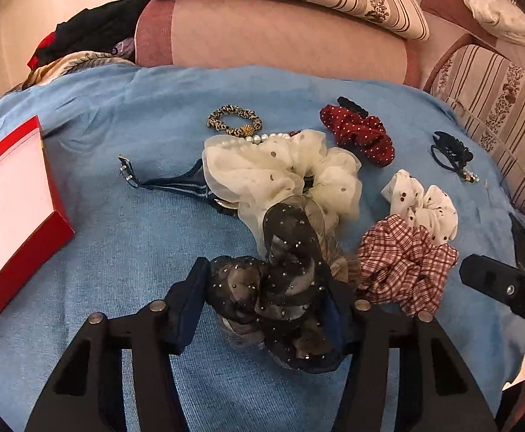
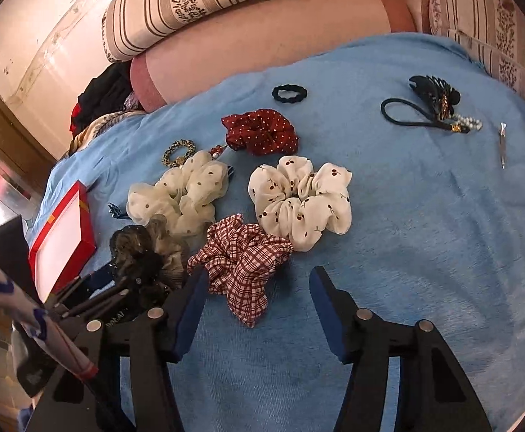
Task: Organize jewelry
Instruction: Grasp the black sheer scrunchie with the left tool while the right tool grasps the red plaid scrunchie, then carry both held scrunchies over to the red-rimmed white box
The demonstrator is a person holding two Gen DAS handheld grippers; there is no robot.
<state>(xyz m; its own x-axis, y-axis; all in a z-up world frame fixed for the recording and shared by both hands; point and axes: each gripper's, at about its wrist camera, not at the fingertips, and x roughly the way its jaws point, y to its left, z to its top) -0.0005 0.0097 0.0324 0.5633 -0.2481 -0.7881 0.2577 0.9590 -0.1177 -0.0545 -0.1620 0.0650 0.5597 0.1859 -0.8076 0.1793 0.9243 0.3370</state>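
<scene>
The left claw (image 1: 269, 298) has its two fingers closed around a dark sheer scrunchie (image 1: 284, 288), which fills the gap between them. This scrunchie is of thin black and grey-brown net with small shiny dots, and it is bunched in loose folds just above the blue cloth (image 1: 118, 252). The right claw (image 2: 258, 306) stands wide and holds nothing; its left finger (image 2: 190, 309) is touching the edge of the red checked scrunchie (image 2: 240, 259).

Just behind the dark one lies a cream scrunchie (image 1: 280, 172) with small dots, and it covers part of a string of pearls (image 1: 262, 138) and a striped blue strap (image 1: 176, 181). Beside the checked one is a white scrunchie (image 2: 298, 198) with a cherry print. Further back lie a dark red dotted scrunchie (image 2: 258, 133) and a leopard hair tie (image 1: 233, 120).

A red box (image 1: 13, 216) with a white inside lies open at the left edge of the cloth; nothing shows in it.
</scene>
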